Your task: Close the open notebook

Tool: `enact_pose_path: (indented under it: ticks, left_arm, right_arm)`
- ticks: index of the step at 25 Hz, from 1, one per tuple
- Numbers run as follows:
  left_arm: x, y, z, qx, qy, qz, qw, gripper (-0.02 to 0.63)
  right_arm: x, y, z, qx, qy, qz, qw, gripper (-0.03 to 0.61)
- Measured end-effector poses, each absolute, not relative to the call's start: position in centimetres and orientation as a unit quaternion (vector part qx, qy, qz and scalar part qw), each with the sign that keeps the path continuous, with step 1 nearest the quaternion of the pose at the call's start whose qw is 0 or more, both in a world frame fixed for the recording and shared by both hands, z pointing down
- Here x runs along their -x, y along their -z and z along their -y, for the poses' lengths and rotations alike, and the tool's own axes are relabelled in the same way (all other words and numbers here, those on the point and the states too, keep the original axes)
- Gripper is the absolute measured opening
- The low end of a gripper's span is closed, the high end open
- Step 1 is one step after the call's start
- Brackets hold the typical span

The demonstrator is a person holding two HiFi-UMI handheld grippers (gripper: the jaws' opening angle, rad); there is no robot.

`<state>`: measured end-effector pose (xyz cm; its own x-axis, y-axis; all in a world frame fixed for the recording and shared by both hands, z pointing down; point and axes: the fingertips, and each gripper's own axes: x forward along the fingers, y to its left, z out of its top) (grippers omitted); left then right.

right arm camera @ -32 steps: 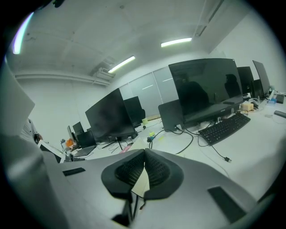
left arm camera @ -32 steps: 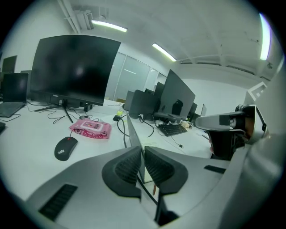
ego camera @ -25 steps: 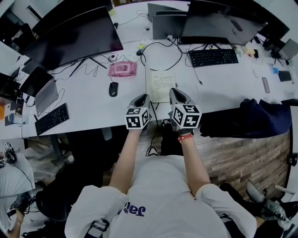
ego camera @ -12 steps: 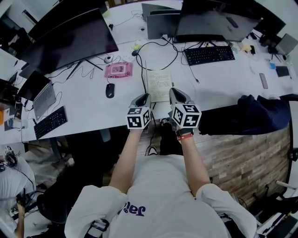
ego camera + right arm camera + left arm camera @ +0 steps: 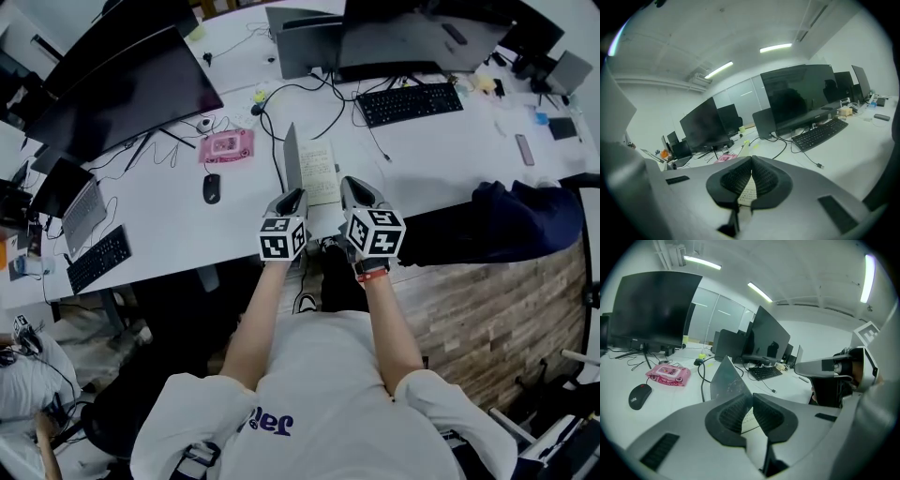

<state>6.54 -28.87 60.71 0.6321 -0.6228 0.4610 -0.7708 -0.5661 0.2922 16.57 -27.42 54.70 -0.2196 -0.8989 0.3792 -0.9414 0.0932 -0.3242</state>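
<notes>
Closure looked about half done, by my reading: the notebook (image 5: 321, 173) lay at the near edge of the white table (image 5: 441, 150), straight ahead of you. Its handwritten page was flat and its grey cover (image 5: 292, 157) stood nearly upright on the left side. Your left claw (image 5: 291, 199) had its jaws pressed together on the near edge of that cover, which in the left gripper view rose from between the pads. That pinch was what held the cover on end, ready to be hinged over. Your right claw (image 5: 352, 187) sat just to the right, at the notebook's near right corner, with its jaws together too. The written page showed in the gap below its pads, but I could not tell whether it nipped the paper or only rested there. Placed so, it probably steadied the book against sliding while the cover swung. A mouse (image 5: 210, 187) and a pink packet (image 5: 225, 145) lay well to the left, away from the cover's rightward path. The next move would call for clearing your right claw, then carrying the cover down over the page.
</notes>
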Motion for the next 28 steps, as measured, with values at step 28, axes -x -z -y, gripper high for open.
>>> enact_pose_path:
  ticks: [28]
  left_arm:
    - [-14.2, -65.6, 28.5, -0.879, -0.239, 0.351, 0.215, 0.074]
  right_arm:
    - [-23.6, -57.7, 26.1, -0.669, -0.287, 0.685, 0.032, 0.014]
